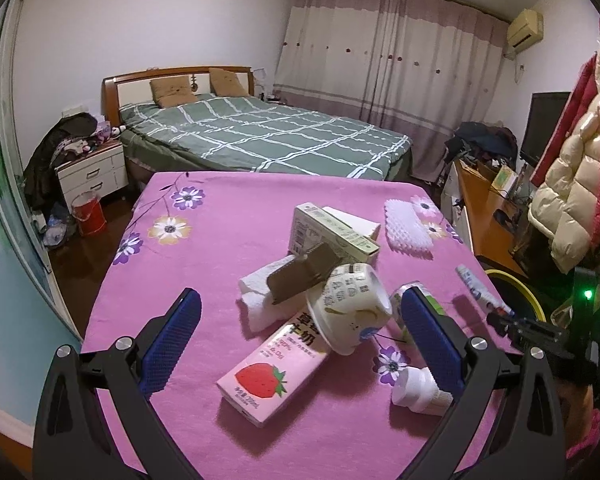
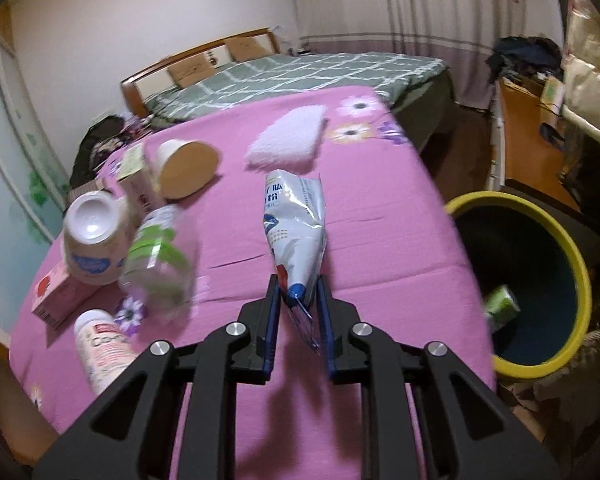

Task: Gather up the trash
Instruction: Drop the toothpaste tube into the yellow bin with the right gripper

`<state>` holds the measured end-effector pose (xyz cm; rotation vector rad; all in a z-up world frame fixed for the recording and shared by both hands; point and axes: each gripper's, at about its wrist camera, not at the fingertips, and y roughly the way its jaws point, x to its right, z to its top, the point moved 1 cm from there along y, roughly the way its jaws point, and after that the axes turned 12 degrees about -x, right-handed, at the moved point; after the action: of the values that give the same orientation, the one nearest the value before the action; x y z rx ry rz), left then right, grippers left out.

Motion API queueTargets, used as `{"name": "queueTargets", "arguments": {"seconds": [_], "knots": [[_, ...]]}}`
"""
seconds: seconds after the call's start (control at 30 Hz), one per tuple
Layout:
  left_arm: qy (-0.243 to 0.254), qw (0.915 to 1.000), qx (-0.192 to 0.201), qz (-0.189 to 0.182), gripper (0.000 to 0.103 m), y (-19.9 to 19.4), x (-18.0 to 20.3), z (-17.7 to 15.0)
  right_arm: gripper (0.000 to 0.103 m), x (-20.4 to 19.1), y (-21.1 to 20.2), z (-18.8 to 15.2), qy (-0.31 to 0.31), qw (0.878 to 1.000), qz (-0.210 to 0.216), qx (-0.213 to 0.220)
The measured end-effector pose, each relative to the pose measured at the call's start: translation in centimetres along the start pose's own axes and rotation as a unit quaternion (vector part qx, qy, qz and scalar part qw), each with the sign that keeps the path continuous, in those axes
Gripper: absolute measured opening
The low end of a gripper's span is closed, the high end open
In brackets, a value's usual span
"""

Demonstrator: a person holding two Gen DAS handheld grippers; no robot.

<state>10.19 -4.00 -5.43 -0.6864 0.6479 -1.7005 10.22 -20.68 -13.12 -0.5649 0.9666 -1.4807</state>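
Trash lies on a pink flowered table (image 1: 180, 264). My left gripper (image 1: 300, 344) is open above a pink strawberry milk carton (image 1: 272, 372) and an overturned cream cup (image 1: 350, 308). A small white bottle (image 1: 414, 390) lies by its right finger. My right gripper (image 2: 298, 308) is shut on a white and blue foil pouch (image 2: 296, 224), held just above the table. It shows at the right in the left wrist view (image 1: 480, 288). A yellow-rimmed bin (image 2: 540, 280) stands right of the table with a green carton (image 2: 500, 306) inside.
A green box (image 1: 332, 236), brown cardboard (image 1: 300, 280), a white tissue (image 1: 260, 300) and white foam netting (image 1: 408, 228) lie on the table. A paper cup (image 2: 188, 168) and a clear green-labelled bottle (image 2: 156, 264) lie left of the pouch. A bed (image 1: 260, 136) stands behind.
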Motion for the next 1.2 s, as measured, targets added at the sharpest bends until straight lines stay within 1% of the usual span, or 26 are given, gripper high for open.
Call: {"name": "queueTargets", "arguments": {"seconds": [0.1, 0.17, 0.23, 0.33, 0.53, 0.63, 0.7, 0.77, 0.83, 0.87, 1.03, 1.13, 1.2], "knots": [[0.009, 1.0, -0.001, -0.004, 0.098, 0.2, 0.6, 0.0, 0.017, 2.2, -0.5, 0.3, 0.02, 0.999, -0.032, 0.01], [0.013, 0.9999, -0.003, -0.009, 0.098, 0.3, 1.0, 0.0, 0.018, 3.9, -0.6, 0.4, 0.039, 0.998, -0.044, 0.01], [0.018, 0.9997, -0.006, -0.013, 0.098, 0.5, 1.5, -0.1, 0.018, 5.9, -0.7, 0.5, 0.058, 0.996, -0.066, 0.013], [0.026, 0.9994, -0.011, -0.018, 0.098, 0.9, 2.0, -0.1, 0.018, 8.3, -0.5, 0.7, 0.085, 0.993, -0.087, 0.01], [0.037, 0.9988, -0.02, -0.026, 0.098, 1.6, 2.9, -0.1, 0.019, 11.8, 0.0, 0.7, 0.121, 0.986, -0.115, 0.002], [0.043, 0.9984, -0.023, -0.028, 0.098, 1.8, 3.2, -0.2, 0.02, 12.9, 0.2, 1.0, 0.133, 0.983, -0.124, 0.0], [0.048, 0.9981, -0.025, -0.029, 0.098, 1.9, 3.5, -0.2, 0.02, 13.4, 0.4, 1.3, 0.142, 0.982, -0.128, 0.0], [0.051, 0.998, -0.025, -0.029, 0.098, 1.9, 3.6, -0.3, 0.024, 13.9, 0.3, 1.3, 0.148, 0.98, -0.132, 0.002], [0.052, 0.9978, -0.026, -0.03, 0.098, 2.0, 3.7, -0.4, 0.04, 14.2, 0.1, 1.3, 0.154, 0.979, -0.134, 0.006], [0.053, 0.9978, -0.027, -0.031, 0.098, 2.0, 3.8, -0.5, 0.042, 14.4, 0.0, 1.3, 0.157, 0.978, -0.134, 0.009], [0.054, 0.9975, -0.03, -0.033, 0.098, 2.1, 3.9, -0.5, 0.042, 14.2, -0.5, 1.3, 0.159, 0.979, -0.13, 0.017], [0.057, 0.9973, -0.032, -0.034, 0.098, 2.2, 4.0, -0.7, 0.043, 12.5, -1.0, 1.3, 0.146, 0.982, -0.114, 0.031], [0.059, 0.9971, -0.034, -0.034, 0.098, 2.2, 4.2, -0.8, 0.045, 10.5, -1.4, 1.3, 0.126, 0.986, -0.097, 0.047]]}}
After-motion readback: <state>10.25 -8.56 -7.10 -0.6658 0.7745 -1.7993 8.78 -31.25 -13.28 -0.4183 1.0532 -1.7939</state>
